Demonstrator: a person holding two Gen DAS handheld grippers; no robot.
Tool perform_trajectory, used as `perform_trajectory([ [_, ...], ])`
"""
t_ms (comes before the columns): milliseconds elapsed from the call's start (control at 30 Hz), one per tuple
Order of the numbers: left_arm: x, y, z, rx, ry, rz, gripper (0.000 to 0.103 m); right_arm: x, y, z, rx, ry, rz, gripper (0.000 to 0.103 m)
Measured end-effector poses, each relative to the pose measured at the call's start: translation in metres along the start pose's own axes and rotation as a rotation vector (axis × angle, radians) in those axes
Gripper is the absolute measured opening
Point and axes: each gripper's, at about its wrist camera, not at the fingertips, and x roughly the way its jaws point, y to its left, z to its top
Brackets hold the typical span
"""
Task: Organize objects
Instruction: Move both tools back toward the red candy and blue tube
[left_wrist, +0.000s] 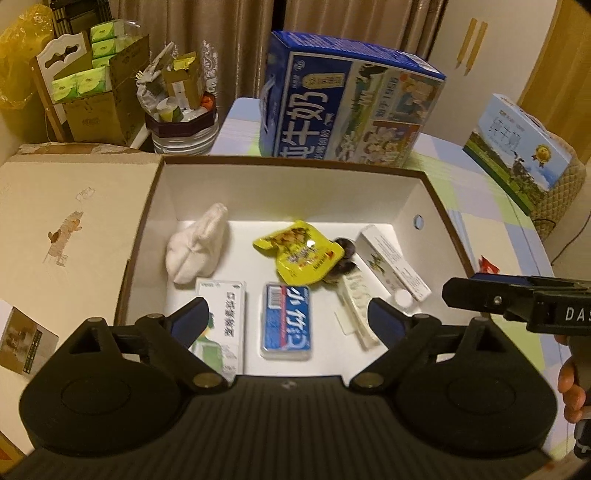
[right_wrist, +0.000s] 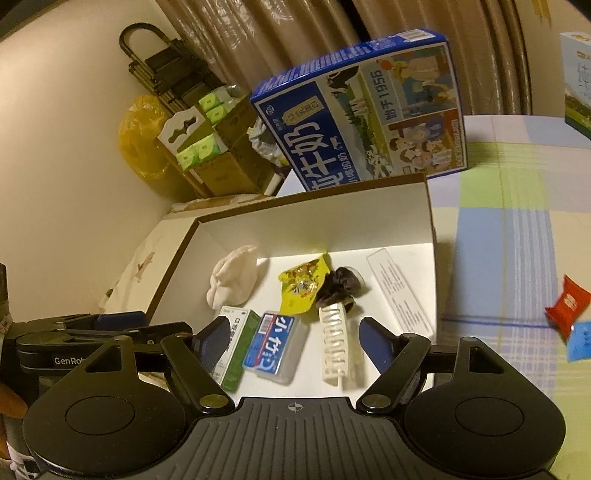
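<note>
On my far left a beige box lid (left_wrist: 70, 236) lies flat, touching the open white box (left_wrist: 280, 192). Inside, left to right, I see a white cloth bundle (left_wrist: 197, 245), a green-and-white carton (left_wrist: 225, 325), a blue-and-white pack (left_wrist: 286, 321), a yellow snack pouch (left_wrist: 301, 253) resting partly on a dark wrapped item (left_wrist: 345, 254), a ridged white tube (left_wrist: 356, 302) and a long white carton (left_wrist: 393, 258). My left gripper (left_wrist: 288, 317) hangs over the box's near edge, fingers spread and holding nothing; my right gripper (right_wrist: 291, 338) is the same, over the blue-and-white pack and tube. Behind the box a big blue milk carton case (left_wrist: 347, 99) blocks the far side. Right of the box, a red packet (right_wrist: 567, 304) and a blue packet (right_wrist: 583, 339) lie on the checked tablecloth (right_wrist: 509, 229). Curtains (right_wrist: 295, 33) hang behind.
</note>
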Motion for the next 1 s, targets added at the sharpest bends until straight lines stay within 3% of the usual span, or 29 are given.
perform_trajectory([
  [433, -0.014, -0.046, -0.04, 0.031, 0.035, -0.048, 0.093, -0.049, -0.015, -0.04, 0.032, -0.003, -0.022, 0.074],
  [1000, -0.017, -0.13, -0.077, 0.09, 0.09, -0.094, 0.093, -0.114, -0.071, -0.078, 0.087, 0.012, -0.063, 0.074],
])
